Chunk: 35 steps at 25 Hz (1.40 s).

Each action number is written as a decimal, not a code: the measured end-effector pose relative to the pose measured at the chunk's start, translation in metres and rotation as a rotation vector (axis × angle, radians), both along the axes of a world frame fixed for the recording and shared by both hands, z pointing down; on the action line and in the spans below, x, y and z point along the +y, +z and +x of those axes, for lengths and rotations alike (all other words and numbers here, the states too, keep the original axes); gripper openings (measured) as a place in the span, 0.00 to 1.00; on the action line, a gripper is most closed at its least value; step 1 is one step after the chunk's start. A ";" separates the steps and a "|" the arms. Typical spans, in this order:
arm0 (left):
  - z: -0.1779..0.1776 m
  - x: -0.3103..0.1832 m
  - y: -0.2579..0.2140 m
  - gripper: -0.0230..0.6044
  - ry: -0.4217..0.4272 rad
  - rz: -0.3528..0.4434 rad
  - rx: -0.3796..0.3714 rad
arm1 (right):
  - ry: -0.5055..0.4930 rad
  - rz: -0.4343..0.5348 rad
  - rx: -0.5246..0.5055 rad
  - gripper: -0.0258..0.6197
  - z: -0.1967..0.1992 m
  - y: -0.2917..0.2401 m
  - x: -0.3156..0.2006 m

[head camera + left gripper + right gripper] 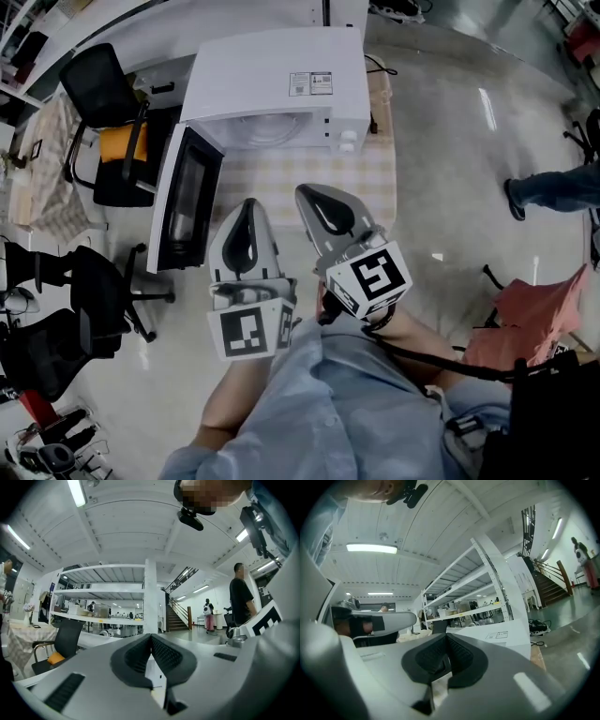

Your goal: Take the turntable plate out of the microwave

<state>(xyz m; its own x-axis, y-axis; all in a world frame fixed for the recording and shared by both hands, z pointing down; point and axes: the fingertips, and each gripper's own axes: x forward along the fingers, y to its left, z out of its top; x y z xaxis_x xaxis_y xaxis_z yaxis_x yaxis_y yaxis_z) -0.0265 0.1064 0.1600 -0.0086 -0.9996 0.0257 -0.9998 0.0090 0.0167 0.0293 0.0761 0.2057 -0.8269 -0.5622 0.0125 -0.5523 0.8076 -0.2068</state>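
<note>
The microwave point(272, 70) stands on a small table point(380, 183) covered with a checked cloth, its opening facing the person. Its door point(187, 202) is swung fully open on the left-hand side.

Inside the opening a pale round shape is faintly visible: judged to be the turntable plate point(267, 129), lying flat on the oven floor and not yet touched. Its rim cannot be made out clearly.

The left gripper point(248, 204) and the right gripper point(305, 193) are held side by side in front of the table edge, both pointing level toward the oven. In each gripper view the ribbed pads meet with nothing between them: both tongs are closed and empty.

Governing relation: the plate lies straight ahead of the tongs, near but apart, and deeper in than the table's front strip. Being round, it offers no preferred axis; only its near edge is reachable. The right gripper's tip appears slightly nearer the opening, while the left sits near the open door. Either pair must be opened before taking the rim.
</note>
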 end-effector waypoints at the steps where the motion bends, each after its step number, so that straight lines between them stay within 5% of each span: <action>1: 0.001 -0.006 -0.001 0.05 0.003 0.001 -0.007 | 0.001 0.000 -0.005 0.04 0.000 -0.001 -0.006; 10: 0.000 -0.046 -0.012 0.05 -0.008 0.010 -0.045 | -0.011 0.002 -0.046 0.04 -0.004 -0.010 -0.049; 35: -0.069 -0.103 0.038 0.05 0.007 0.015 0.032 | 0.030 -0.017 0.049 0.04 -0.062 0.036 -0.102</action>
<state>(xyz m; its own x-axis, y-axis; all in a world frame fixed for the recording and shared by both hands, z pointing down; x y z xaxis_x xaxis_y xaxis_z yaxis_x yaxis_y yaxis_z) -0.0957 0.0031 0.1978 -0.0010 -0.9999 0.0105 -0.9988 0.0015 0.0492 -0.0326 -0.0263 0.2413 -0.8077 -0.5863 0.0623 -0.5862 0.7870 -0.1924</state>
